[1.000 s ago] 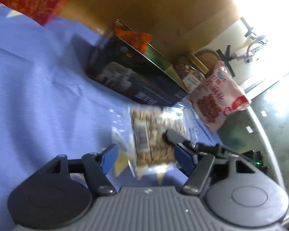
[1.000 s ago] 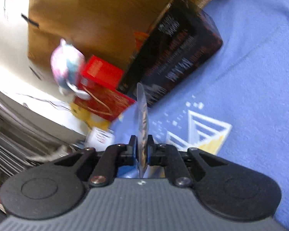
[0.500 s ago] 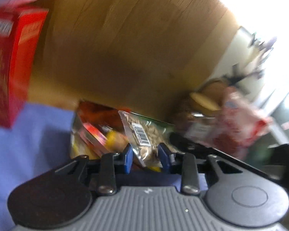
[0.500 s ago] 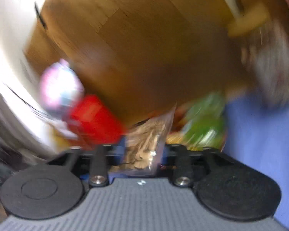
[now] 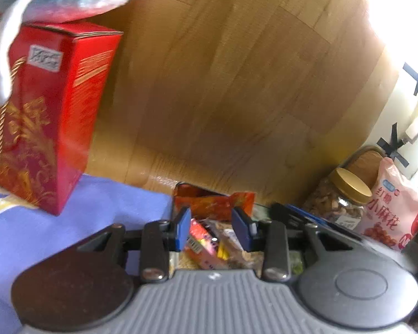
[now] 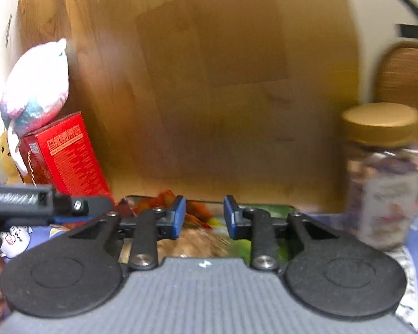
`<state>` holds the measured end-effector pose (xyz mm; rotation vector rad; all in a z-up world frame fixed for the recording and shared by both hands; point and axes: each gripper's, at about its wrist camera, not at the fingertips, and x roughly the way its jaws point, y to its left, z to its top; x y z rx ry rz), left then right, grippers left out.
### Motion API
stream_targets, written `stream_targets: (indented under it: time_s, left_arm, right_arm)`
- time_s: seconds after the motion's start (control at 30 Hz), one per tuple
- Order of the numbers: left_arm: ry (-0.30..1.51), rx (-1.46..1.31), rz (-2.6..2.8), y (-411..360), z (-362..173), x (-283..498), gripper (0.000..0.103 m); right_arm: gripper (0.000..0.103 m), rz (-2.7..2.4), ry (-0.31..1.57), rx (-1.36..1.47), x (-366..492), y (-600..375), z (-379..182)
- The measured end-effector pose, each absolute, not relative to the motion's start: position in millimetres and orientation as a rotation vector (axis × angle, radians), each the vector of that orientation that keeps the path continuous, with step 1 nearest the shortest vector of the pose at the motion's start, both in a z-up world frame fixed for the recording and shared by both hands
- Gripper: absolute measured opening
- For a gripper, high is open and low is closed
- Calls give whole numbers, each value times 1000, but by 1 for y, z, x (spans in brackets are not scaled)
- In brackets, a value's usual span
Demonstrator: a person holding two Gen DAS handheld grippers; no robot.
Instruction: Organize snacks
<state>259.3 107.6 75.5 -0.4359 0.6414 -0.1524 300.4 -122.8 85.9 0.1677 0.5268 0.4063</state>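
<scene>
Left gripper opening, right gripper closing, both empty over snack box.

At ten o'clock I see a red gift box standing on the blue cloth, a plush toy on top of it. Wooden panel behind. At two o'clock, possibly a wicker chair back, blurred.

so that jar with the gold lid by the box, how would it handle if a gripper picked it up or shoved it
The jar looks nearly full, so it is probably heavy for its size. Its clear wall seems smooth and rigid, so pads may slip unless they close squarely below the gold lid. It stands upright and is taller than it is wide, so a push high up may tip it and let it roll.
</scene>
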Motion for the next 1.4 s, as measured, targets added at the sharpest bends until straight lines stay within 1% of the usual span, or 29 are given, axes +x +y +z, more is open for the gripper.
stream_targets:
  time_s: [0.07, 0.17, 0.27, 0.33, 0.43, 0.57, 0.6, 0.63, 0.73, 0.8, 0.87, 1.0, 1.03, 1.07, 1.1, 1.13, 1.17, 1.2, 1.23, 1.3, 1.4]
  left_arm:
    - [640, -448, -149, 113, 75, 253, 33]
    - [631, -469, -139, 121, 78, 248, 33]
    - [628, -480, -134, 129, 79, 242, 33]
    - [617, -482, -138, 133, 81, 236, 33]
    - [610, -473, -150, 134, 84, 226, 33]
    - [603, -409, -175, 119, 87, 208, 34]
    - [604, -395, -184, 113, 87, 203, 35]
    - [605, -379, -190, 107, 86, 198, 39]
    - [609, -304, -195, 83, 83, 179, 40]
    - [616, -242, -197, 65, 80, 164, 43]
    - [619, -185, -178, 50, 78, 150, 53]
    - [636, -113, -132, 30, 72, 122, 63]
    - [643, -113, -128, 29, 71, 117, 72]
    - [651, -118, -120, 28, 70, 110, 89]
    - [649, -118, -111, 26, 70, 104, 97]
    - [640, -108, -97, 25, 71, 96, 103]
    - [632, -89, -76, 22, 72, 89, 103]
    - [629, -68, -56, 20, 72, 83, 103]
    - [627, -53, -42, 18, 73, 78, 103]
    - [628, -39, -18, 15, 76, 69, 103]
    - [632, -24, 17, 13, 79, 58, 103]
  right_arm:
    - [33, 440, 569, 154, 313, -106, 82]
    - [28, 539, 712, 193, 326, -85, 67]
    - [29, 716, 769, 242, 325, -69, 61]
    - [29, 778, 760, 249, 318, -69, 67]
    - [29, 732, 679, 272, 301, -88, 84]
    - [30, 629, 604, 421, 272, -144, 95]
    - [30, 599, 590, 443, 263, -153, 96]
    - [30, 565, 581, 456, 254, -162, 95]
    - [30, 474, 570, 456, 221, -176, 93]
    - [31, 434, 562, 449, 199, -175, 88]
    - [32, 390, 557, 431, 174, -179, 82]
    - [35, 333, 591, 461, 141, -185, 66]
    - [36, 324, 600, 467, 135, -183, 64]
    - [42, 314, 609, 467, 128, -182, 62]
    - [51, 302, 619, 466, 122, -181, 61]
    - [56, 291, 626, 466, 116, -179, 60]
    - [64, 280, 632, 467, 110, -178, 60]
    - [69, 276, 633, 468, 105, -177, 60]
    - [71, 278, 631, 463, 98, -177, 61]
    - [85, 270, 629, 439, 86, -175, 65]
    - [87, 267, 616, 397, 71, -172, 70]
